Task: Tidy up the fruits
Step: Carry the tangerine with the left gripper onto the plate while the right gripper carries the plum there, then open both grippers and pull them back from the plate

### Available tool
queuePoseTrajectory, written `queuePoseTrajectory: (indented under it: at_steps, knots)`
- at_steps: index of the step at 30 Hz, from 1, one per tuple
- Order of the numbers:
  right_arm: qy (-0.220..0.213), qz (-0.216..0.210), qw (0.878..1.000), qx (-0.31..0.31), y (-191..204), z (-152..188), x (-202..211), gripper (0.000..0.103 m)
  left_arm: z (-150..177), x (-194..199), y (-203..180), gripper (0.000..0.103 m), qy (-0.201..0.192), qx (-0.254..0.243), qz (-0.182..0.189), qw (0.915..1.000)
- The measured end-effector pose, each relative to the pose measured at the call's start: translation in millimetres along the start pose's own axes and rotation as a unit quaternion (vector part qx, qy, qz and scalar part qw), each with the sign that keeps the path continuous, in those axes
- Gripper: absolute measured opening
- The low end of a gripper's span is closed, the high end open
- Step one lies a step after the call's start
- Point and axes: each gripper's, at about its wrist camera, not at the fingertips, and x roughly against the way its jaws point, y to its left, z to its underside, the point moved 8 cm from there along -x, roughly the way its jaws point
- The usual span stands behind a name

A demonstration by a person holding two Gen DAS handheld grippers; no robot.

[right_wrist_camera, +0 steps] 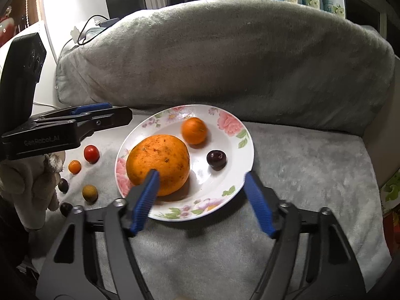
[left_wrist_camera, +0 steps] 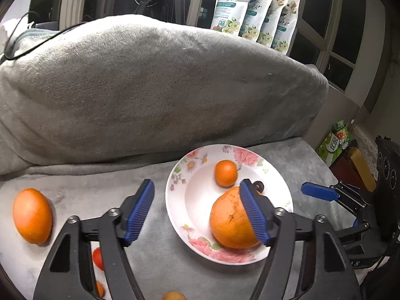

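Observation:
A floral white plate (right_wrist_camera: 235,135) on the grey blanket holds a big orange (right_wrist_camera: 160,160), a small orange (right_wrist_camera: 194,130) and a dark cherry (right_wrist_camera: 216,159). In the left wrist view the plate (left_wrist_camera: 180,200) shows the big orange (left_wrist_camera: 230,222) and small orange (left_wrist_camera: 225,173). My left gripper (left_wrist_camera: 197,207) is open and empty, above the plate's left edge. My right gripper (right_wrist_camera: 202,200) is open and empty, over the plate's near rim. Left of the plate lie a second large orange (left_wrist_camera: 32,215), a red tomato (right_wrist_camera: 91,153), a small orange fruit (right_wrist_camera: 74,167), a yellowish fruit (right_wrist_camera: 90,193) and dark fruits (right_wrist_camera: 63,185).
A large grey cushion (left_wrist_camera: 150,87) rises behind the plate. Flowered pouches (left_wrist_camera: 252,12) stand on the ledge behind it. Boxes (left_wrist_camera: 335,145) sit at the right of the sofa. A cable (right_wrist_camera: 87,32) lies at the cushion's left end.

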Motion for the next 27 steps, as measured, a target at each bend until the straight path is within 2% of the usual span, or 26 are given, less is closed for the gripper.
queuePoseTrajectory:
  at_steps: [2,4,27]
  knots:
    - [-0.006,0.002,1.000,0.000,0.7,-1.5,3.0,0.085,-0.5,1.5,0.4,0.074,0.000,0.001,-0.004,1.0000]
    - [-0.008,0.001,1.000,0.000,1.8,-2.0,5.5,0.088,-1.2,3.8,0.9,0.078,-0.003,0.002,-0.008,1.0000]
    - [-0.009,0.006,1.000,0.008,20.7,4.7,28.3,0.089,-1.7,52.9,-2.2,0.078,-0.036,0.004,-0.017,0.9992]
